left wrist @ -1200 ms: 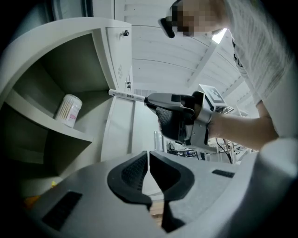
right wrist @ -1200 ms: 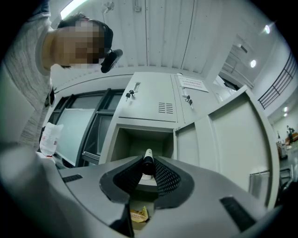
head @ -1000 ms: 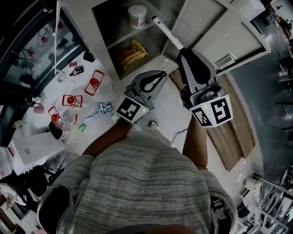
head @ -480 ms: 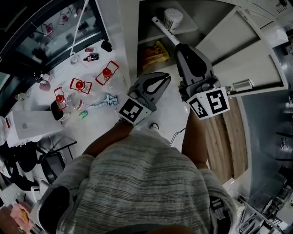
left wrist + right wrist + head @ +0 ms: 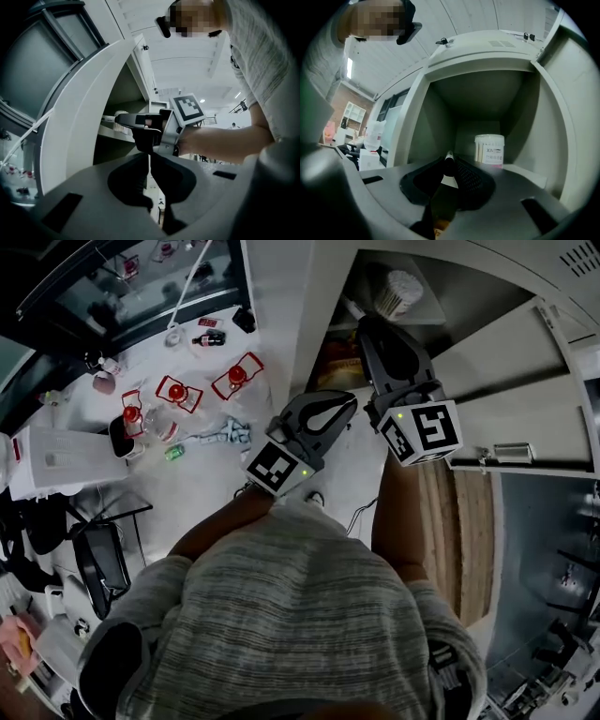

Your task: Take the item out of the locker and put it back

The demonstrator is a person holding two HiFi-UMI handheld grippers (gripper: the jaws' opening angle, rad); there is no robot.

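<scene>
My right gripper [image 5: 367, 326] is shut on a white marker pen [image 5: 350, 307] with a dark cap, and its tip reaches into the upper compartment of the open locker [image 5: 309, 324]. In the right gripper view the pen [image 5: 449, 165] sticks out between the jaws toward a round tub of cotton swabs [image 5: 489, 150] on the shelf at the back. The tub [image 5: 398, 292] also shows in the head view. My left gripper [image 5: 343, 405] is shut on nothing, just left of and below the right one. From the left gripper view I see the right gripper [image 5: 140, 123] at the locker mouth.
A yellow snack bag [image 5: 339, 367] lies on the shelf below. The locker door [image 5: 525, 418] stands open to the right. On the left a white table [image 5: 202, 474] carries red-topped items [image 5: 178, 392], a small bottle [image 5: 208, 338] and a white box [image 5: 56, 460].
The right gripper has carried the pen forward, from in front of the locker into its upper compartment. The left gripper has moved a little closer to the locker.
</scene>
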